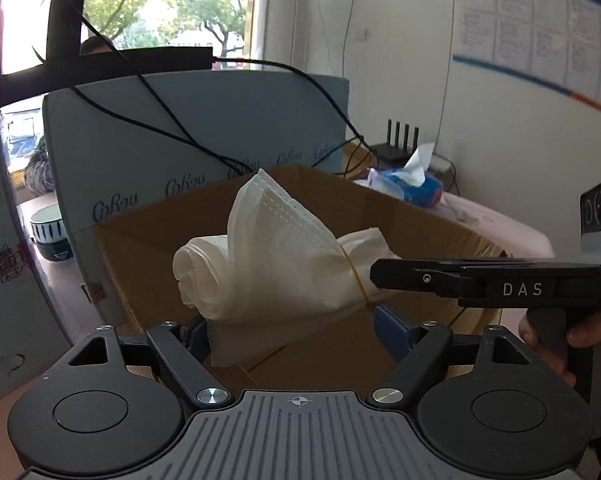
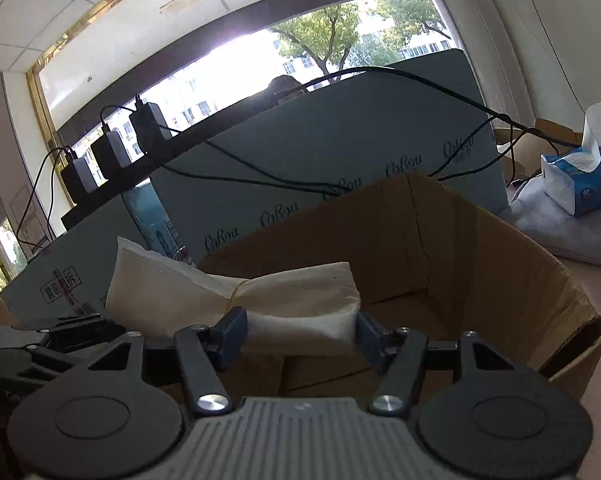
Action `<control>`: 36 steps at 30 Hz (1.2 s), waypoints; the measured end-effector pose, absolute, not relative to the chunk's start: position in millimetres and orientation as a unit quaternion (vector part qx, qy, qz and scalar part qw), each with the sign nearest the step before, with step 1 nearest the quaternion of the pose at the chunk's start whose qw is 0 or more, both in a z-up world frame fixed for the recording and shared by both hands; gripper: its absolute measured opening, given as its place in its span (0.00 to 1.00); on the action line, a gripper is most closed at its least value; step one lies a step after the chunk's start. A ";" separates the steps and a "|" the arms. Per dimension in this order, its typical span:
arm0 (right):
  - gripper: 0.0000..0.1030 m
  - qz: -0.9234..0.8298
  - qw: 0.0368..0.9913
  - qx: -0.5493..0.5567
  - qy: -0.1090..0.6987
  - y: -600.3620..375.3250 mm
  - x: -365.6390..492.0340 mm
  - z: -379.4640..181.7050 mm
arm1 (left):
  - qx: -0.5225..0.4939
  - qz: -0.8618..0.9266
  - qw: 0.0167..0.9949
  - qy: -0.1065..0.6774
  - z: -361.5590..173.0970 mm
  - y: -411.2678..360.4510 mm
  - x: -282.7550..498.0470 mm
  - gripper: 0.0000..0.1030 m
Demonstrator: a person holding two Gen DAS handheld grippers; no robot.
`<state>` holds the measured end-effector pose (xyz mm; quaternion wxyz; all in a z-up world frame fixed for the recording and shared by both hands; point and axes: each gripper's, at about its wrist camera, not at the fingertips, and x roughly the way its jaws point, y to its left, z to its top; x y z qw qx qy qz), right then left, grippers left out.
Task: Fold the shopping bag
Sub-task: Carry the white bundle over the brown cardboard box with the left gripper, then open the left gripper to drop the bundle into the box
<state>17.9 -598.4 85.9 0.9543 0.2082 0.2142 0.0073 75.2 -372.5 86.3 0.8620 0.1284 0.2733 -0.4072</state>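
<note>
The shopping bag [image 1: 268, 264] is a white rolled bundle tied with a yellow rubber band [image 1: 354, 276], and it hangs over an open cardboard box [image 1: 420, 208]. My left gripper [image 1: 294, 332] is open just below it: one pad sits by the bundle's lower fold and the other is apart from it. From the right, my right gripper [image 1: 376, 276] reaches in and grips the bag's end beside the band. In the right wrist view the bag [image 2: 292, 300] fills the gap of my right gripper [image 2: 300, 332] and touches both pads. A hand [image 1: 580, 340] holds that gripper's handle.
Behind the cardboard box [image 2: 500, 260] stand blue-grey foam panels [image 1: 200, 128] draped with black cables [image 1: 172, 128]. A blue tissue pack [image 1: 412, 188] and a black router [image 1: 400, 140] sit at the back right. At the far left is a striped bowl [image 1: 48, 236].
</note>
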 end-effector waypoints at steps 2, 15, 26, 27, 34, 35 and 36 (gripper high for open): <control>0.62 0.000 0.954 0.194 0.227 -594.2 19.6 85.9 | 0.143 -0.406 0.858 0.281 80.6 -375.7 78.1 0.84; 0.82 -0.038 0.973 0.122 0.191 -547.9 5.7 108.2 | 0.054 -0.401 0.901 0.158 90.3 -314.0 45.5 1.00; 0.93 -0.039 0.983 0.057 0.173 -458.9 -2.2 127.9 | -0.040 -0.359 0.926 0.110 90.8 -214.5 20.2 1.00; 0.94 -0.037 0.983 0.049 0.172 -449.8 -2.2 128.0 | -0.047 -0.353 0.928 0.109 89.9 -205.7 19.9 1.00; 0.97 0.003 0.989 0.002 0.150 -377.7 -2.0 129.5 | -0.077 -0.293 0.947 0.102 83.5 -136.1 12.0 1.00; 0.97 0.008 0.989 -0.001 0.148 -369.8 -1.8 128.8 | -0.078 -0.283 0.951 0.098 81.7 -124.2 9.1 1.00; 0.97 0.016 0.989 -0.002 0.145 -359.1 -0.7 127.0 | -0.081 -0.272 0.954 0.091 79.2 -112.1 5.5 1.00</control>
